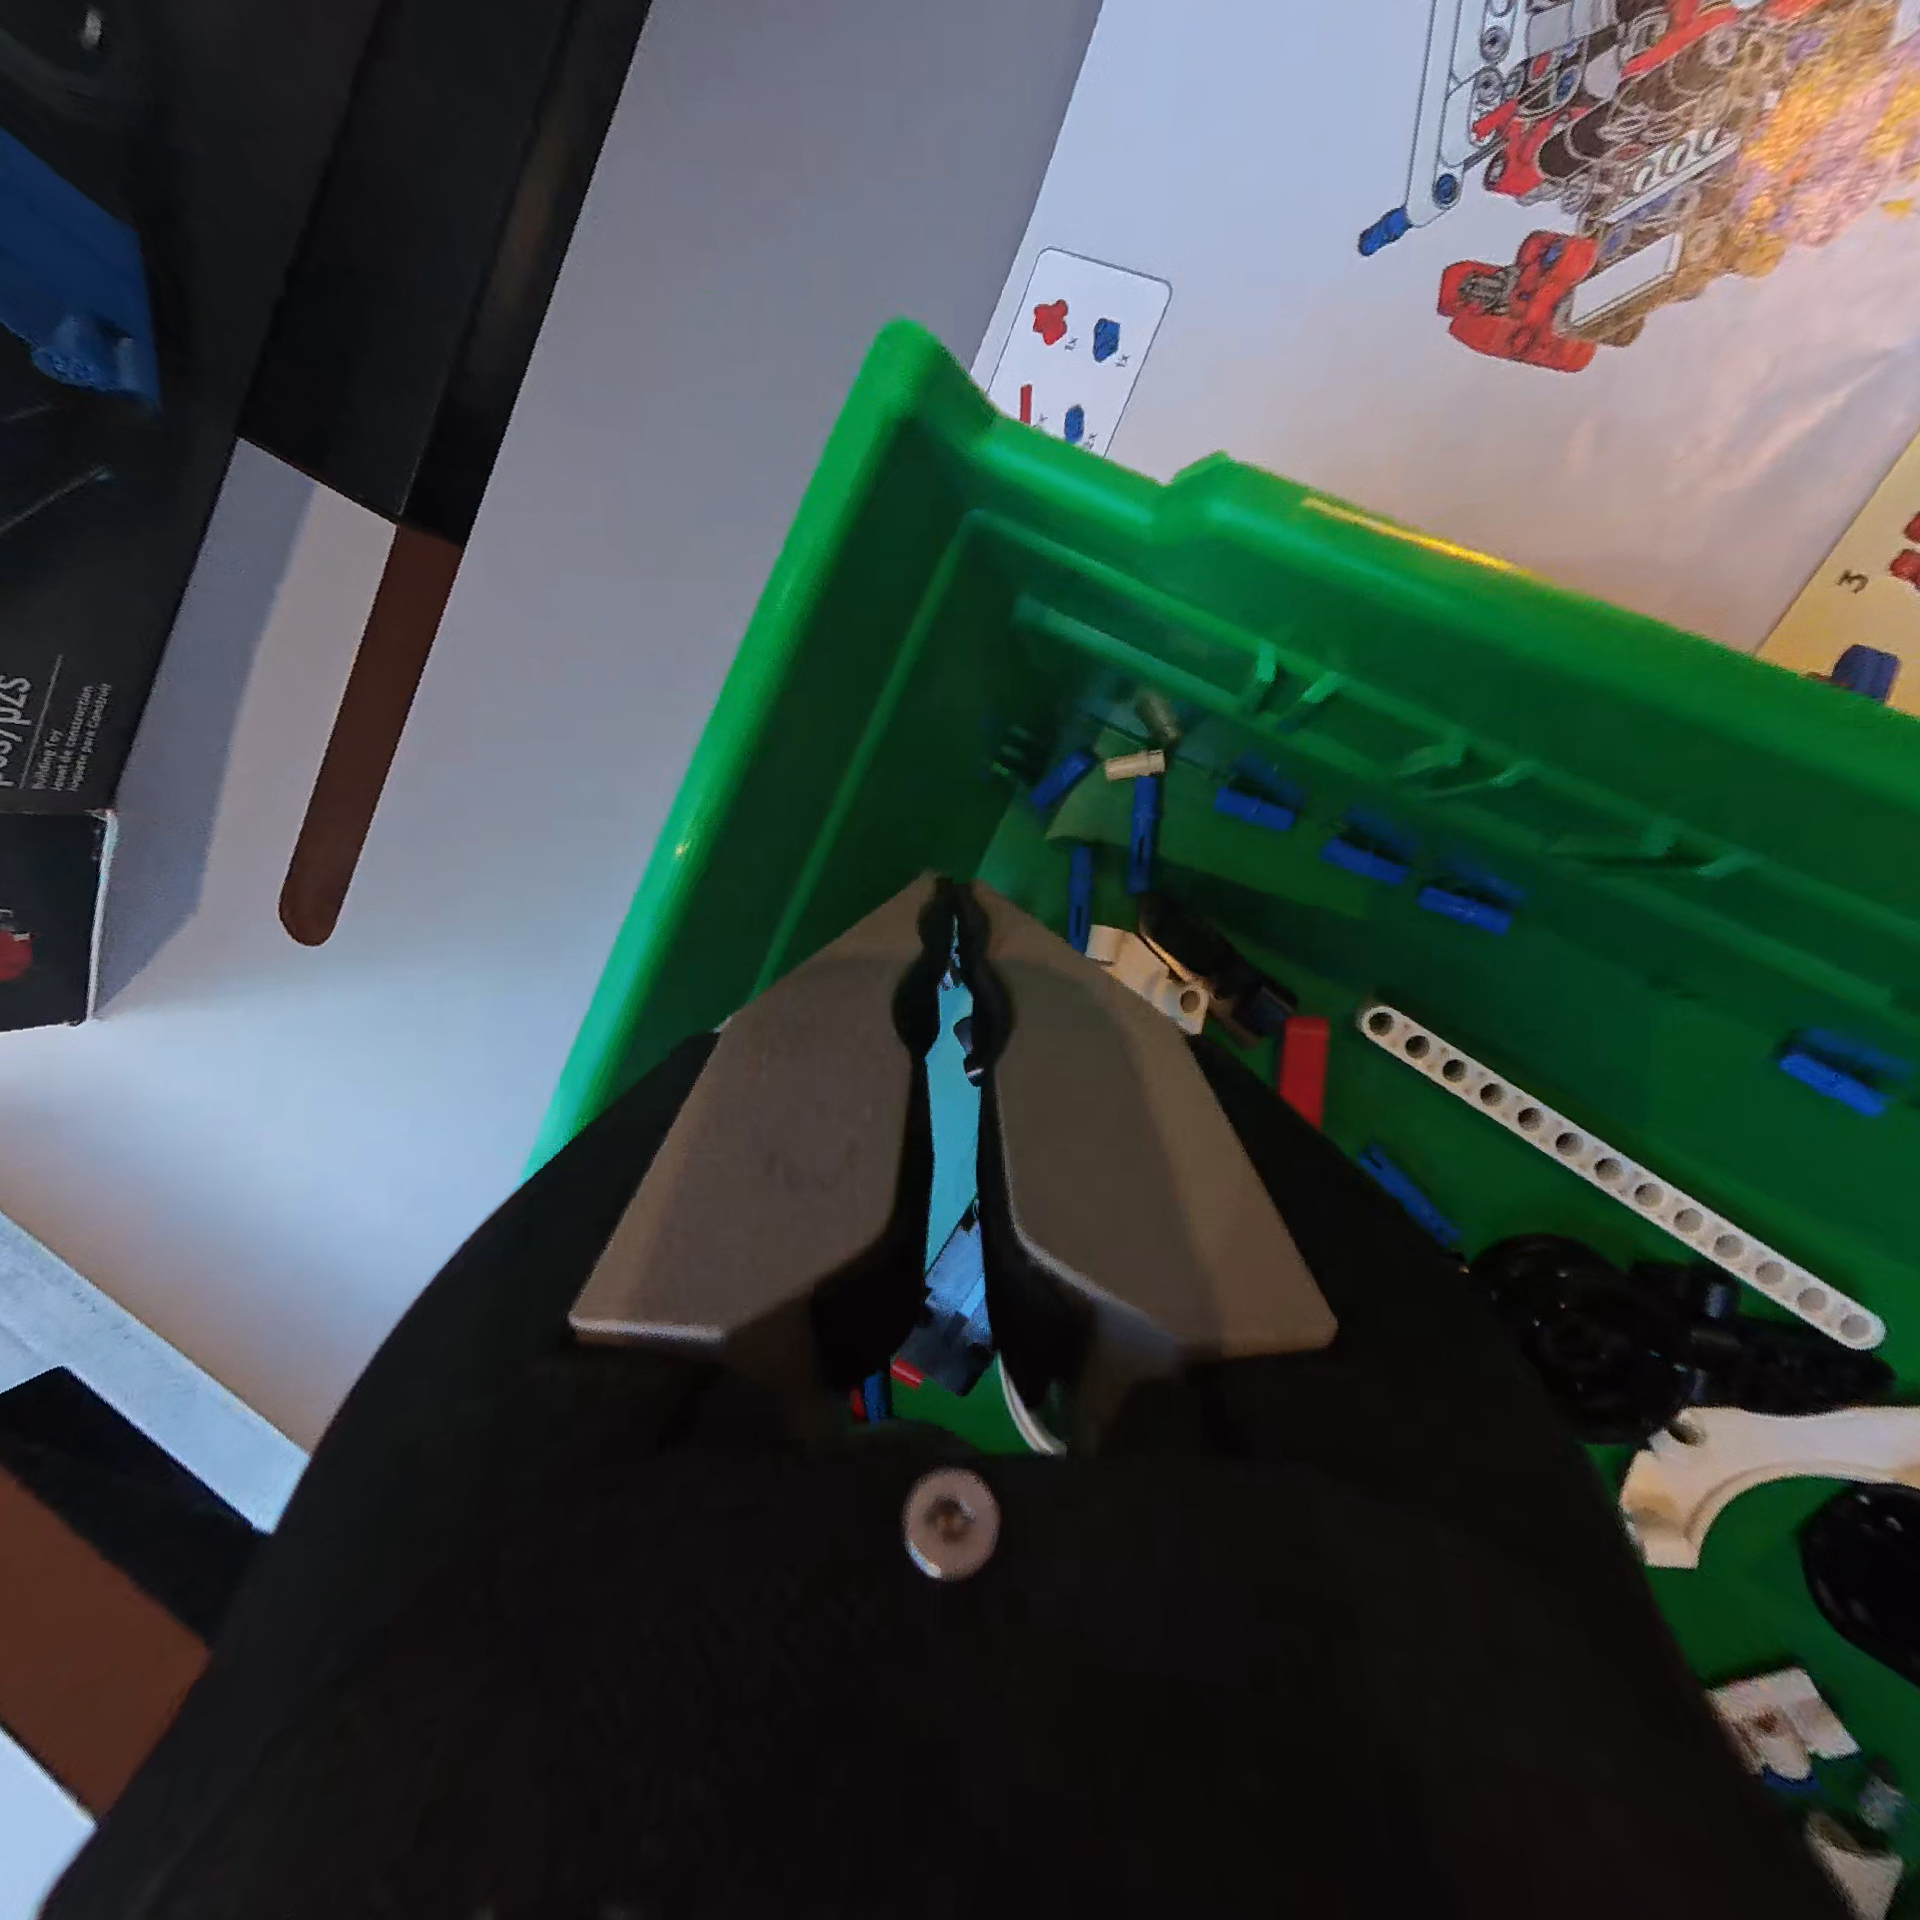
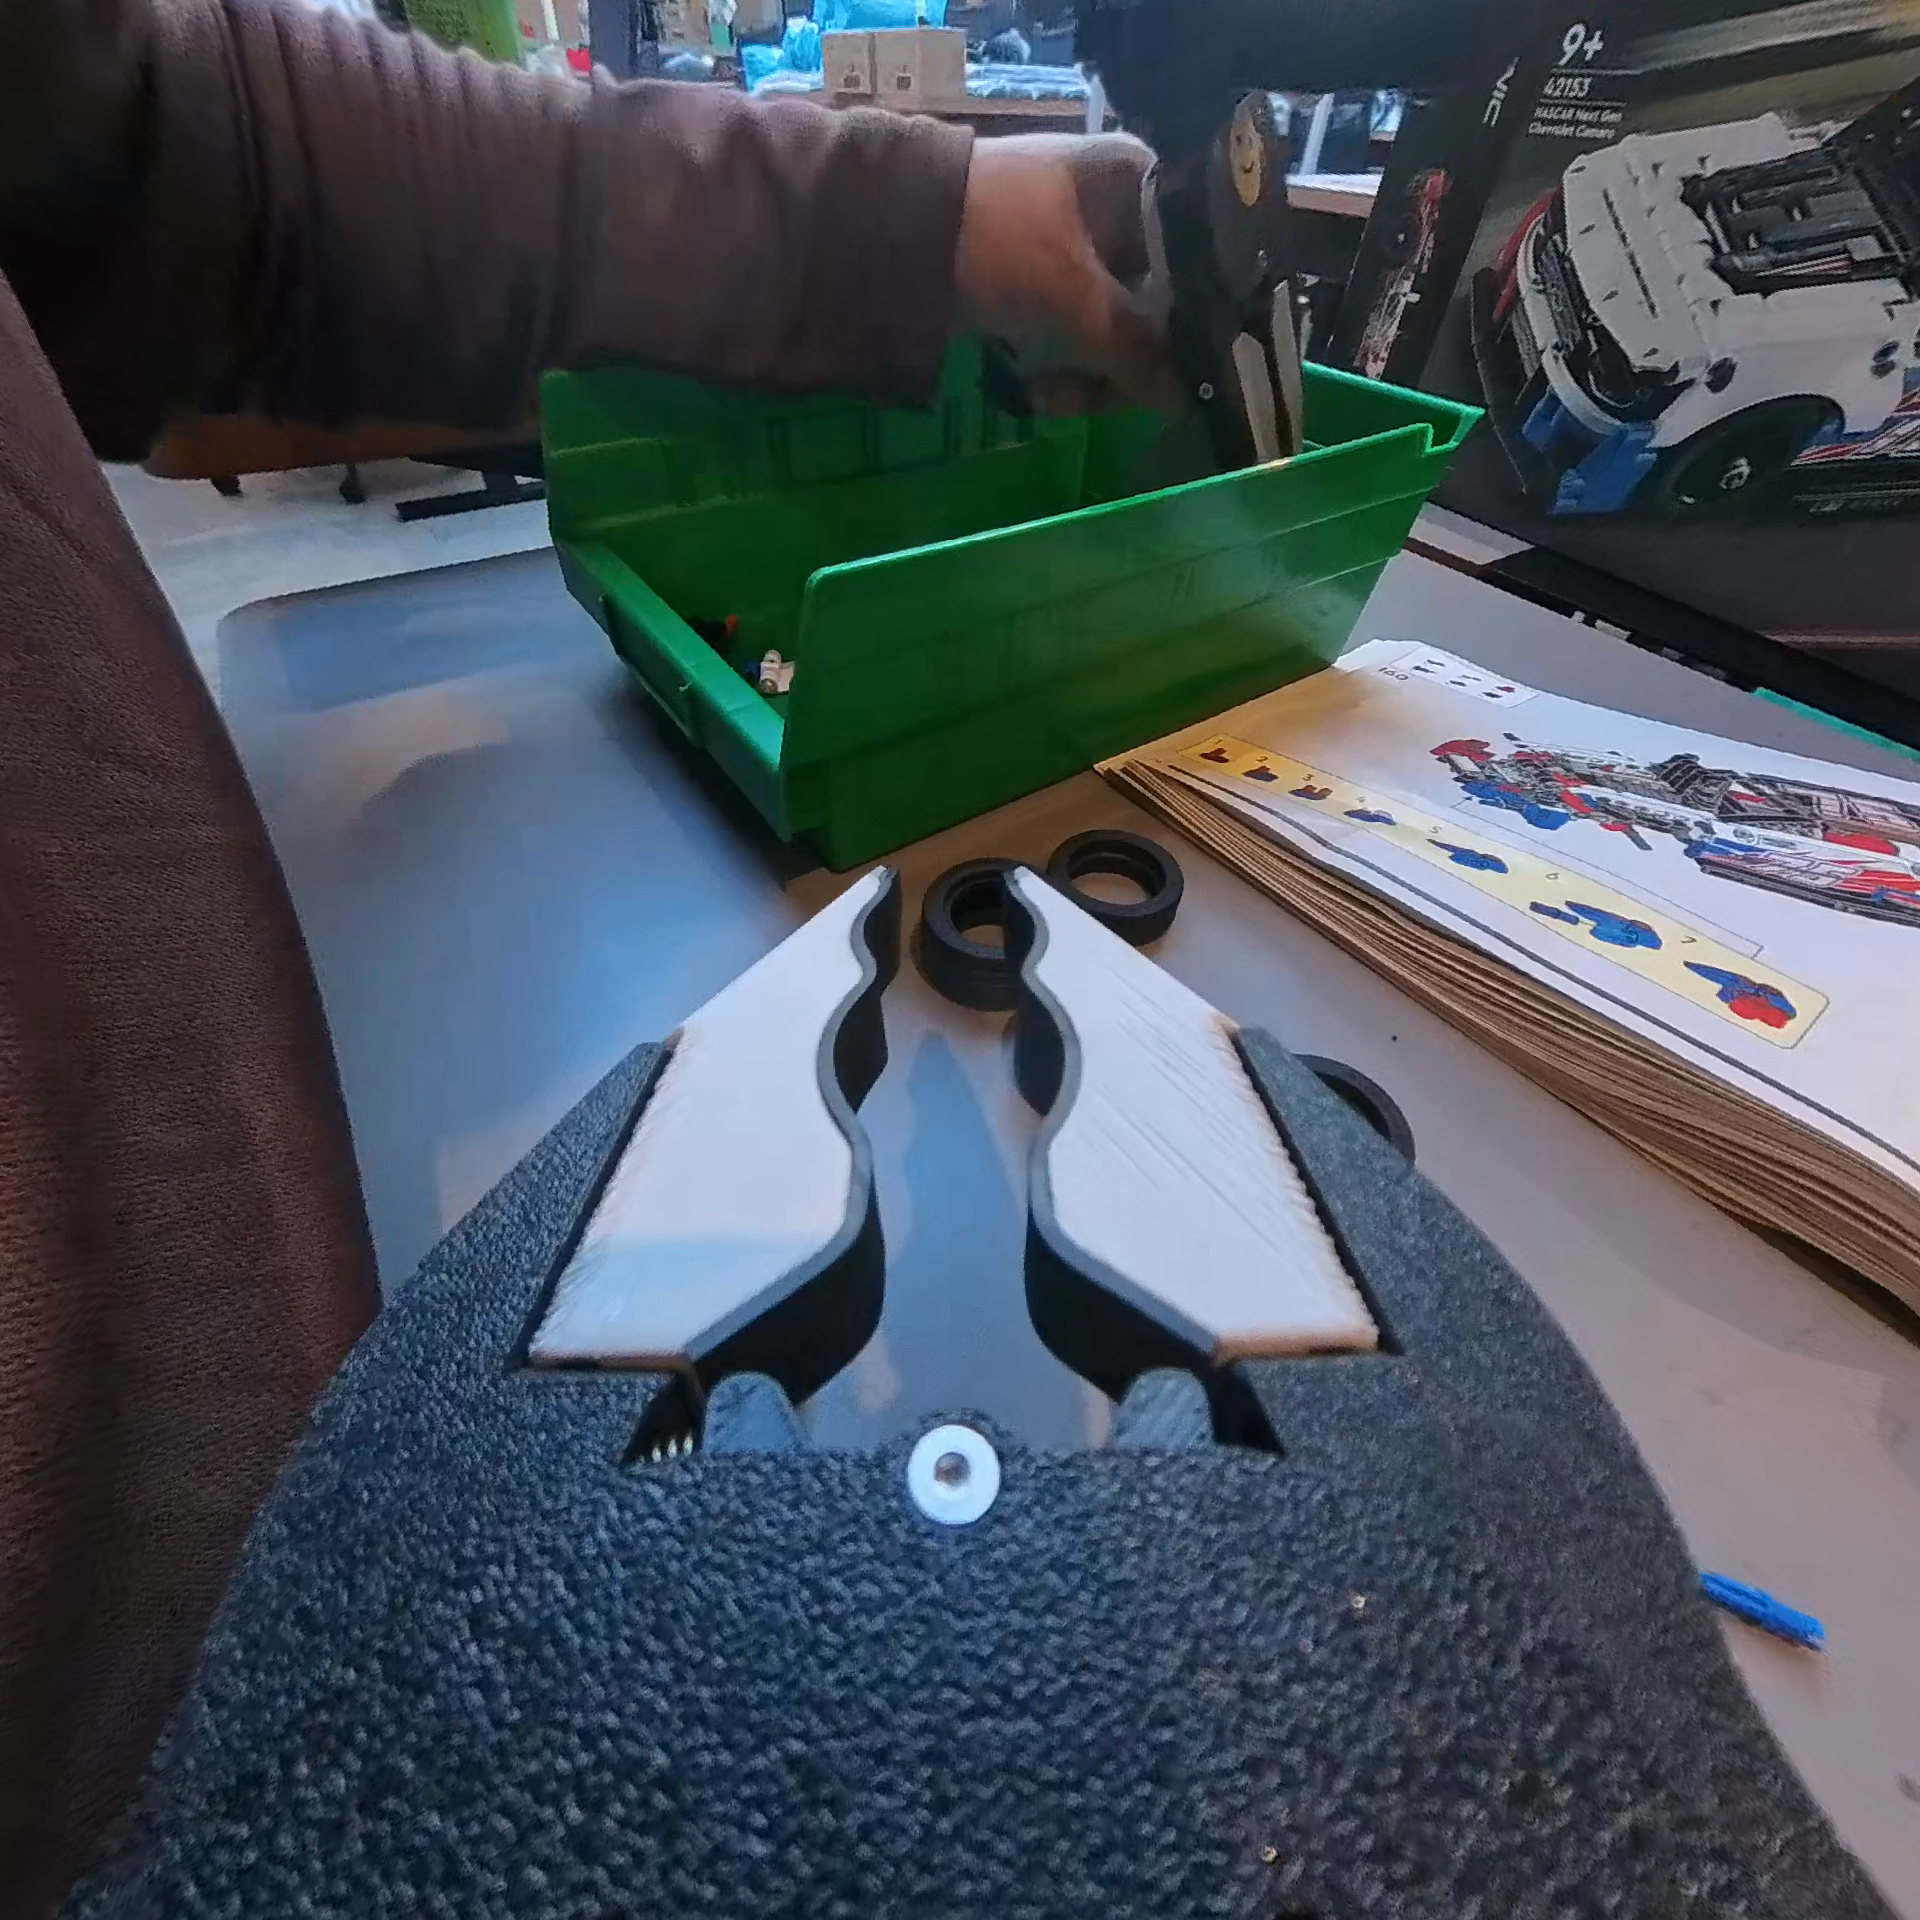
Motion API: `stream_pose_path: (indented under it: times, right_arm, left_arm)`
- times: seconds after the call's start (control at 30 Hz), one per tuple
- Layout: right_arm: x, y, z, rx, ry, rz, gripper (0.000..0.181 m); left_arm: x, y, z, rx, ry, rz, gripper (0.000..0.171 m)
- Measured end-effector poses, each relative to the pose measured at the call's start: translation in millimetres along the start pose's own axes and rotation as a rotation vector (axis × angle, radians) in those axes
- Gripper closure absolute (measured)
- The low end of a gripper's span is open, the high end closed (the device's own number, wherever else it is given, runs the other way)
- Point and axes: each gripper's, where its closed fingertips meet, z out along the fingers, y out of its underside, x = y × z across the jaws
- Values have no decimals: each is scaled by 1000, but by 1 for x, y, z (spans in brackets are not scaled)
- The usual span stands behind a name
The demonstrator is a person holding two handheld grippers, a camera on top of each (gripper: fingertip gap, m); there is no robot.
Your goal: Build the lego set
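Left wrist view: left gripper (image 1: 951, 904), tips nearly closed and apparently empty, is reaching into the bin (image 1: 1299, 540) of loose parts; right gripper (image 2: 951, 894) is waiting open by the tyres (image 2: 971, 951), nothing assembled

So the green plastic parts bin (image 2: 1039, 634) is basically the anchor on the grey table (image 2: 499, 831). Right of it lies the open paper instruction booklet (image 2: 1558, 883), behind that the black cardboard set box (image 2: 1662, 312). Two black rubber tyres (image 2: 1117, 883) sit just in front of the bin, and a long white holed beam (image 1: 1621, 1174) lies inside it.
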Motion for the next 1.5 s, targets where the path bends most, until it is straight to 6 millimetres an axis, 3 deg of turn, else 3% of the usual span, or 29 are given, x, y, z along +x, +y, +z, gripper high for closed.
stream_pose_path:
  times: [0.5, 0.83, 1.0, 1.13, 1.5]
  right_arm:
    - [6, -4, 1, 28, -1, 32, 162]
    - [8, -5, 3, 32, 2, 36, 162]
    - [7, -4, 3, 28, 2, 35, 162]
    - [7, -4, 3, 26, 5, 29, 163]
    - [6, -4, 4, 20, 20, 2, 163]
  left_arm:
    - [2, 11, 7, -4, 23, -11, 171]
    - [1, 8, 7, 14, 22, -13, 171]
    - [-4, 12, -2, -31, -11, -31, 171]
    - [5, 24, -9, -103, 65, -104, 171]
    - [17, -14, 10, -4, 107, -34, 164]
